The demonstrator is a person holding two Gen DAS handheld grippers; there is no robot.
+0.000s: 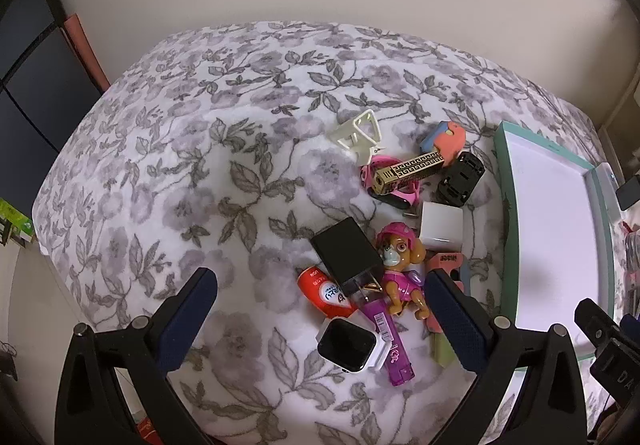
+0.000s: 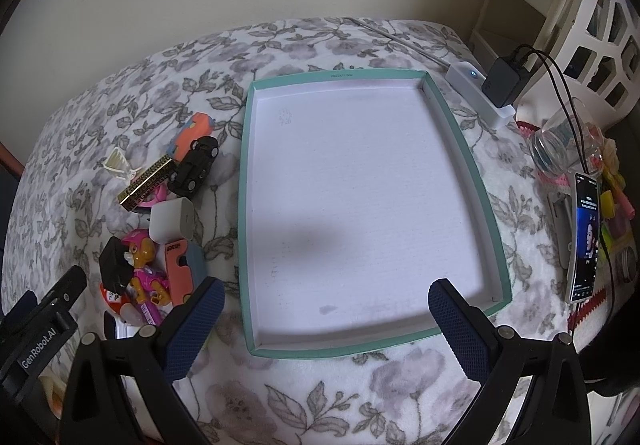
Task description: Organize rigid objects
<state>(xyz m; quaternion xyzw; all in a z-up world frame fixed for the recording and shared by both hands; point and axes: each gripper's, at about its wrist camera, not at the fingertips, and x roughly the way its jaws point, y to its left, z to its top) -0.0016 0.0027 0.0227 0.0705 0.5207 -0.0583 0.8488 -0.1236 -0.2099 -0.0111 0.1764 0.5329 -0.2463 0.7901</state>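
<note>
Teal-rimmed tray (image 2: pixel 486 201) lies bare; left of it, touching nothing of it, small toys cluster around a pup figure (image 1: pixel 400 269). Left gripper (image 1: pixel 320 309) and right gripper (image 2: pixel 326 319) both gape wide, holding nothing.

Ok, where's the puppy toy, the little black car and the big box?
pink puppy figure (image 1: pixel 398 265), left wrist view, on its pink vest and chin.
black toy car (image 2: pixel 195 165), right wrist view, on its roof.
teal-rimmed box (image 2: pixel 466 149), right wrist view, on its right wall.

Black gripper frames, navy dimpled fingers (image 2: pixel 192 329), silver screws (white "GenRobot.AI" marking)
</note>
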